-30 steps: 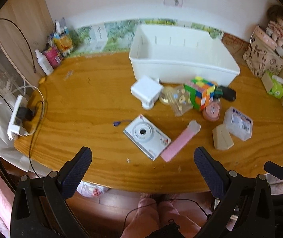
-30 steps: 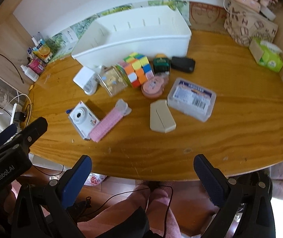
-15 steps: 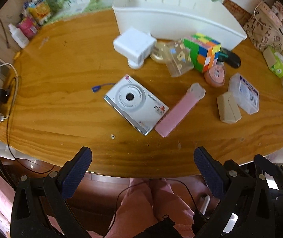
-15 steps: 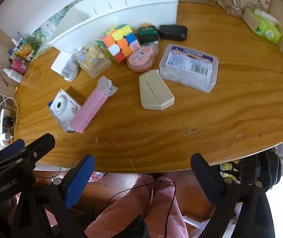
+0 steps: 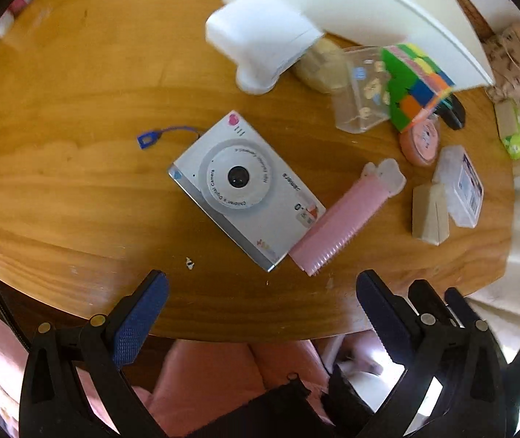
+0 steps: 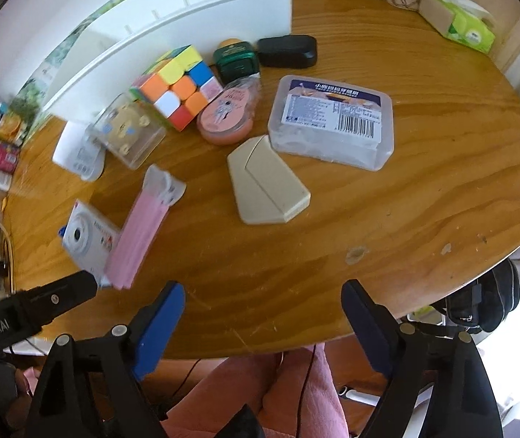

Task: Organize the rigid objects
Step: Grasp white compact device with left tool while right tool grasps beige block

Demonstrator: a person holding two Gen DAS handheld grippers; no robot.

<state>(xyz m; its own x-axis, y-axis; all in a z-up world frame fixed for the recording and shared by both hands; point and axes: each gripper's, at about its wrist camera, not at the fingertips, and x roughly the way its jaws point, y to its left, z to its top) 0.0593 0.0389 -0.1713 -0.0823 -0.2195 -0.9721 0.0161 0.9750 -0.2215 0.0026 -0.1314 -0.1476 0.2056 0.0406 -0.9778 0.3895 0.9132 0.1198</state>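
Observation:
A white toy camera (image 5: 245, 189) lies flat on the wooden table (image 5: 77, 168), with a pink comb (image 5: 343, 219) against its right side. My left gripper (image 5: 260, 292) is open and empty just short of the camera, over the table's near edge. My right gripper (image 6: 261, 303) is open and empty near a beige wedge-shaped case (image 6: 267, 186). The camera (image 6: 84, 241) and comb (image 6: 143, 226) also show in the right wrist view. A white bin (image 6: 172, 25) stands at the back.
Before the bin lie a colour cube (image 6: 176, 84), a clear box (image 6: 128, 131), a white adapter (image 5: 260, 36), a pink round tin (image 6: 227, 116), a green tin (image 6: 236, 60), a black case (image 6: 287, 51) and a clear labelled box (image 6: 332, 120). A tissue pack (image 6: 457, 22) sits far right.
Both grippers have moved forward and down toward the table. The camera now fills the middle of the left view and the beige case is nearer in the right view. No object moved.

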